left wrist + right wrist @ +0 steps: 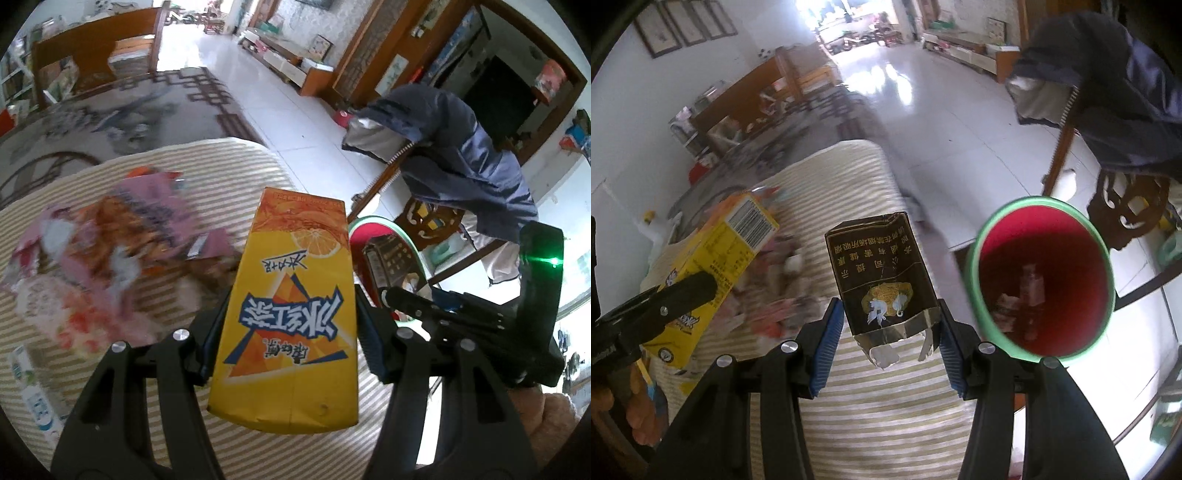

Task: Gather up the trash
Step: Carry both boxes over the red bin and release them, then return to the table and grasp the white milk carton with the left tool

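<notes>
My left gripper is shut on a yellow and orange iced-tea carton, held up over the striped cloth. The same carton shows at the left of the right wrist view, with the left gripper's finger across it. My right gripper is shut on a torn dark cigarette pack with gold print. A red bin with a green rim stands to the right, below the pack, with some trash at its bottom. In the left wrist view the bin peeks out behind the carton.
Blurred pink and orange wrappers lie on the striped cloth, and a white and green pack lies at its left edge. A dark blue jacket hangs over a carved wooden chair beyond the bin. White tiled floor stretches behind.
</notes>
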A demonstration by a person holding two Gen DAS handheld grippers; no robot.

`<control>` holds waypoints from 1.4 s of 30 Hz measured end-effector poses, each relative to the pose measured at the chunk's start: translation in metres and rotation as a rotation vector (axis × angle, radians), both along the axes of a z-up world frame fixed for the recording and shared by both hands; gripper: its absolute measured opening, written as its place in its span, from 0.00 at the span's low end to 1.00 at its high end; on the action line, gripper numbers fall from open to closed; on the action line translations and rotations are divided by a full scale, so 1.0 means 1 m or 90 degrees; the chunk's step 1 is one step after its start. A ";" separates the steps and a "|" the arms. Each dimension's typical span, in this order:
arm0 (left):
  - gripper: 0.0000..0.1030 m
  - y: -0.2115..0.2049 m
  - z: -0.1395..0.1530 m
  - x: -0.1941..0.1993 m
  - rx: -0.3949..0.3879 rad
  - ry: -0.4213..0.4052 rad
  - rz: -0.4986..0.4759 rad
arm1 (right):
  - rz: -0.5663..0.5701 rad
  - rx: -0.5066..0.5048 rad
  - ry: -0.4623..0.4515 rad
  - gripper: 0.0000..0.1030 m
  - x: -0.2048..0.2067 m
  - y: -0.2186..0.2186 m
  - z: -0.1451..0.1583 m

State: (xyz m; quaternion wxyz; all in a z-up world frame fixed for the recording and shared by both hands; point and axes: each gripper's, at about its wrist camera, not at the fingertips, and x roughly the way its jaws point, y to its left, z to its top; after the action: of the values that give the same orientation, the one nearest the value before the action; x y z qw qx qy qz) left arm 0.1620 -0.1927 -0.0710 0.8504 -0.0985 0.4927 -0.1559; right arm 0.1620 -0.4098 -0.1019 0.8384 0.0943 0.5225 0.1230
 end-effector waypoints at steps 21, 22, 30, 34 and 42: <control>0.75 -0.161 -0.025 0.051 -0.007 0.040 -0.183 | -0.202 0.032 0.043 0.57 0.015 -0.141 -0.023; 0.75 -0.161 -0.024 0.049 -0.003 0.037 -0.182 | -0.203 0.034 0.043 0.58 0.016 -0.141 -0.023; 0.75 -0.121 -0.016 0.021 -0.005 0.029 -0.129 | -0.175 0.032 0.031 0.60 0.014 -0.117 -0.014; 0.75 -0.089 -0.011 0.007 -0.028 0.029 -0.093 | -0.154 0.029 0.017 0.60 0.011 -0.097 -0.005; 0.75 -0.026 -0.010 -0.016 -0.049 0.027 -0.023 | -0.104 0.015 -0.021 0.65 -0.003 -0.039 0.018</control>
State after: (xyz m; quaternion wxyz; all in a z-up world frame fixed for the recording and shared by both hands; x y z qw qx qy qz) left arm 0.1464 -0.2183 -0.0812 0.8323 -0.1254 0.5063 -0.1877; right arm 0.1590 -0.4490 -0.0840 0.8532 0.1442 0.4975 0.0615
